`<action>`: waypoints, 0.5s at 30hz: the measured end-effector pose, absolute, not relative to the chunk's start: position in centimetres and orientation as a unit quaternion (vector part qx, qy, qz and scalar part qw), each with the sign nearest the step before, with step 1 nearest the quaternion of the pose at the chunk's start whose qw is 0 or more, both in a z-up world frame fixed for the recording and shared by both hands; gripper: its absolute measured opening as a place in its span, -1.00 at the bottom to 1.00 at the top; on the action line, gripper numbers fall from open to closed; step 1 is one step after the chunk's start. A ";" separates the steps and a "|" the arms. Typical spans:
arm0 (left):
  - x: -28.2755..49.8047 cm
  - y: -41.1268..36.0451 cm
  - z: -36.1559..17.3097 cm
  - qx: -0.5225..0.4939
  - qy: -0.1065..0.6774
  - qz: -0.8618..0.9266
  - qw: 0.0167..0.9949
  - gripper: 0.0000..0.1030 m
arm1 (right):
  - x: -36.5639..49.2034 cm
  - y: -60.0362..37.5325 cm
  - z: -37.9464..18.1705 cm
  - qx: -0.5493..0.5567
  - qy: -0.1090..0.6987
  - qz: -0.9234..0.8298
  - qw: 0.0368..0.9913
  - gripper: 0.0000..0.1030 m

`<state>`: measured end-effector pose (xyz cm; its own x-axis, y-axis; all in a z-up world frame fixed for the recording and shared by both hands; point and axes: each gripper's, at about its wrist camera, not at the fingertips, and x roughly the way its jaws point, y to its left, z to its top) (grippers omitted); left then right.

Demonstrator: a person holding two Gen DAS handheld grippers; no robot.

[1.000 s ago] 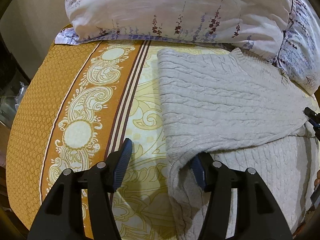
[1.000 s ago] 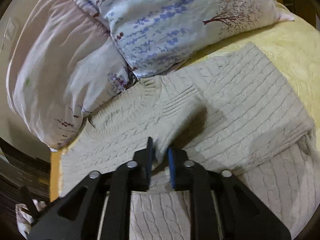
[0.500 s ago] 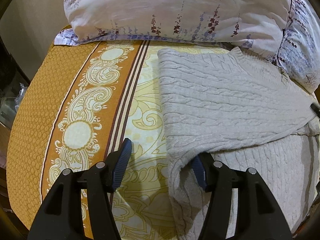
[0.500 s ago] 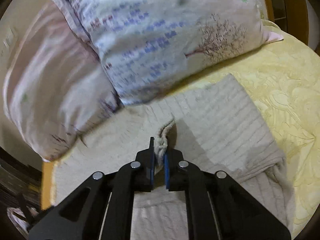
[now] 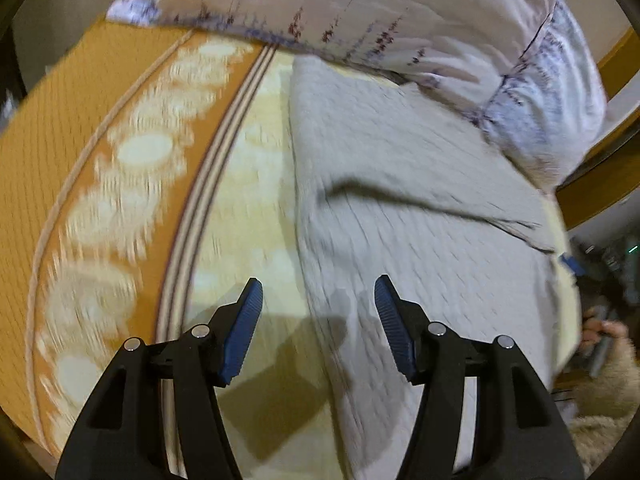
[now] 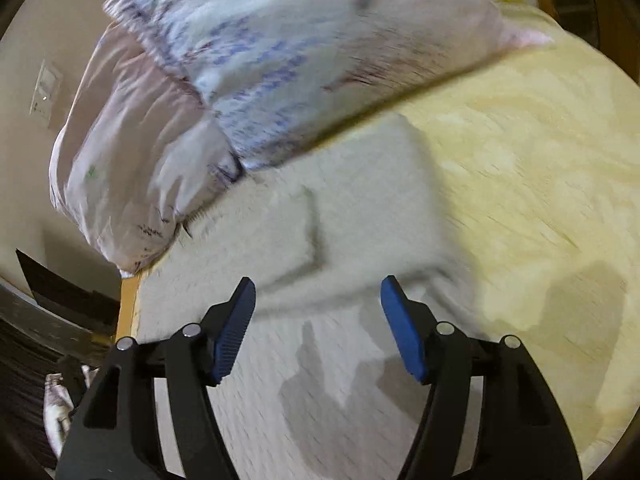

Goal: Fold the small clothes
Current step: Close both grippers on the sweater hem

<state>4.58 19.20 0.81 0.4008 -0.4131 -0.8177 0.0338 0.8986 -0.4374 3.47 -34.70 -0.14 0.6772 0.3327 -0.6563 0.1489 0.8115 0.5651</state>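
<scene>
A pale grey cable-knit sweater (image 5: 420, 208) lies flat on the bed with one sleeve folded across its body. It also shows in the right wrist view (image 6: 352, 232), where a sleeve lies across the chest. My left gripper (image 5: 318, 300) is open and empty, raised above the sweater's left edge and the yellow sheet. My right gripper (image 6: 318, 300) is open and empty, raised above the sweater's lower body. Both views are blurred by motion.
Two floral pillows (image 5: 360, 12) (image 6: 280, 40) lie along the head of the bed, touching the sweater's top. The bedspread has an orange paisley border (image 5: 120, 160) on the left and a yellow field (image 6: 540, 160) on the right. A wooden bed frame (image 5: 600, 160) runs at the far right.
My right gripper has let go of the sleeve and opened wide. My left gripper has lifted off the sweater's edge and swung right. Both cameras are moving.
</scene>
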 end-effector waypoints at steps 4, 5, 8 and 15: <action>2.3 19.7 0.4 -0.226 0.534 -0.144 0.802 0.15 | 0.2 -38.4 -1.9 0.339 0.417 0.033 0.843 0.26; 1.7 19.8 0.5 -0.233 0.533 -0.145 0.800 0.15 | -0.7 -39.2 -2.5 0.354 0.422 0.032 0.834 0.26; 0.9 19.6 0.5 -0.245 0.535 -0.146 0.796 0.15 | -2.3 -40.1 -3.8 0.367 0.434 0.042 0.821 0.26; -0.3 18.3 0.8 -0.231 0.549 -0.149 0.789 0.17 | -3.0 -39.3 -5.0 0.365 0.442 0.079 0.816 0.24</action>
